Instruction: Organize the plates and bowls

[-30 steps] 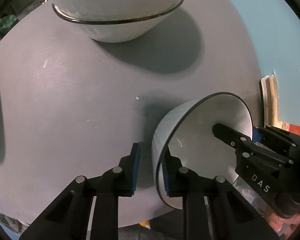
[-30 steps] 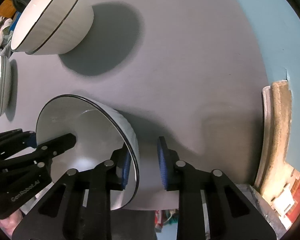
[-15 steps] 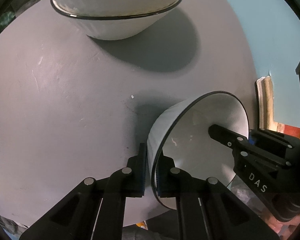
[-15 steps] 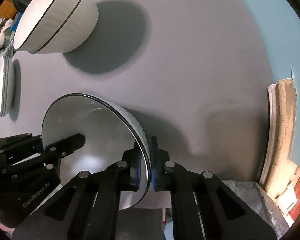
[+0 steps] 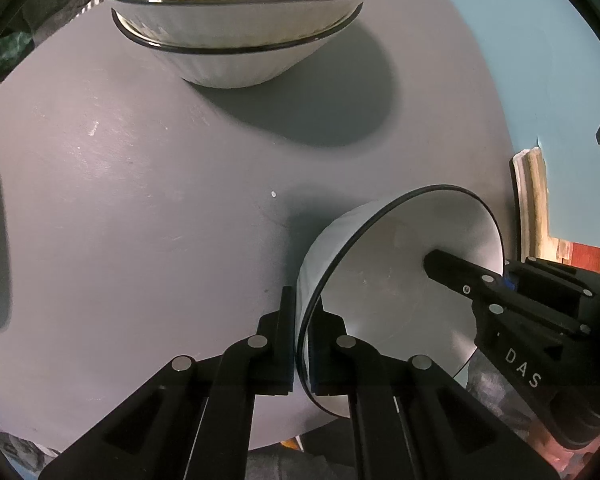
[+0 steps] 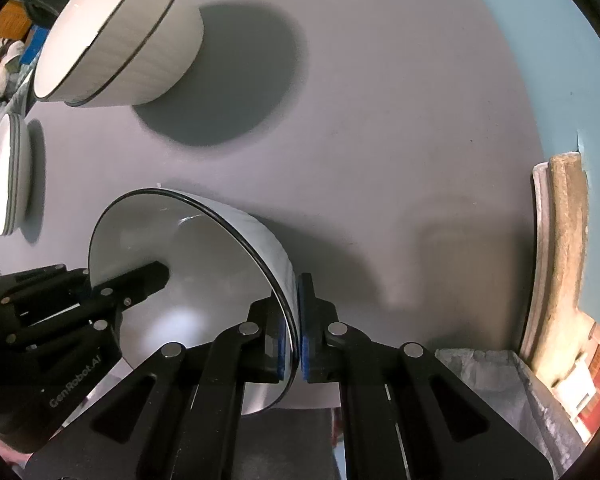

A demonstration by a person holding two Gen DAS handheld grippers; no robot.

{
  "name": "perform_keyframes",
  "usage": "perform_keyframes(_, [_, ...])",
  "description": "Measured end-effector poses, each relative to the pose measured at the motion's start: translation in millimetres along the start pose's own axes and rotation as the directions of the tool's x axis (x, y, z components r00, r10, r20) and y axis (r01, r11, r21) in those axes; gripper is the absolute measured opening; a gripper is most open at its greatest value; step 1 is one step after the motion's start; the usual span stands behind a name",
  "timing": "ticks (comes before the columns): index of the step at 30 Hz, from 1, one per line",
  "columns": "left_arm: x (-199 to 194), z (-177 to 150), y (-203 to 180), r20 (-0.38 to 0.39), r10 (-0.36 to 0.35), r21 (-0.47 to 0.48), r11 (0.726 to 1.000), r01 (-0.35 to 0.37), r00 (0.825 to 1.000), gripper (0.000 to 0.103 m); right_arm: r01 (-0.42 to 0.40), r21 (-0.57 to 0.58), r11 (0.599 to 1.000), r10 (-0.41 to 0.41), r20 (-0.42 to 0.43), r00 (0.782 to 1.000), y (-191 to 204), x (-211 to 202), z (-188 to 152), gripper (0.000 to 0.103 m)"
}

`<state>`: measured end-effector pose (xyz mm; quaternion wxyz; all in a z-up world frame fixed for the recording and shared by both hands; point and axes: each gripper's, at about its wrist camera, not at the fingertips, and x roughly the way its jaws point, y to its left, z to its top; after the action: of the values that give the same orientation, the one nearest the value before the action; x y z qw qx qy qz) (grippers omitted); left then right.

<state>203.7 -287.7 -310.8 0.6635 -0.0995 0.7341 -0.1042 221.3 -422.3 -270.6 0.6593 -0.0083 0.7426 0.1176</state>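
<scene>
Gripping one white black-rimmed ceramic bowl (image 5: 400, 280) by opposite sides of its rim, near the front edge of the round grey desk (image 5: 140, 200).

Left tongs (image 5: 300, 344) are clenched on the bowl's left wall, right tongs (image 6: 296, 336) clenched on its right wall. Two nested white ribbed bowls (image 6: 112, 36) sit farther back; a stack of white plates (image 6: 8, 172) rests at the far left.
</scene>
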Motion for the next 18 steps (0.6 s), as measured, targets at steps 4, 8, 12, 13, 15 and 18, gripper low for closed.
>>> perform_keyframes(4, [-10,1,0,0.008,-0.010,-0.004,1.000,0.010,1.000,0.004,-0.006,0.014,1.000,0.006,-0.006,1.000,2,-8,2,0.005])
perform_keyframes(8, [-24,4,0,0.028,-0.005,-0.001,1.000,0.005,1.000,0.004,-0.009,0.013,1.000,0.009,0.002,1.000,5,-19,8,0.005])
perform_keyframes(12, [-41,10,1,0.050,-0.005,-0.010,1.000,0.006,0.999,0.004,-0.009,-0.002,1.000,0.009,0.017,1.000,4,-35,17,0.005])
perform_keyframes(13, [-44,12,2,0.055,-0.007,-0.011,1.000,0.008,0.998,0.004,-0.009,-0.004,1.000,0.009,0.019,1.000,4,-38,19,0.005])
perform_keyframes(15, [-51,13,3,0.067,-0.010,-0.017,1.000,0.011,0.998,0.004,-0.009,-0.011,1.000,0.010,0.029,1.000,7,-46,21,0.005])
perform_keyframes(18, [-66,18,4,0.089,-0.005,-0.019,1.000,0.007,0.996,0.004,-0.010,-0.025,1.000,0.011,0.046,0.999,12,-57,23,0.005])
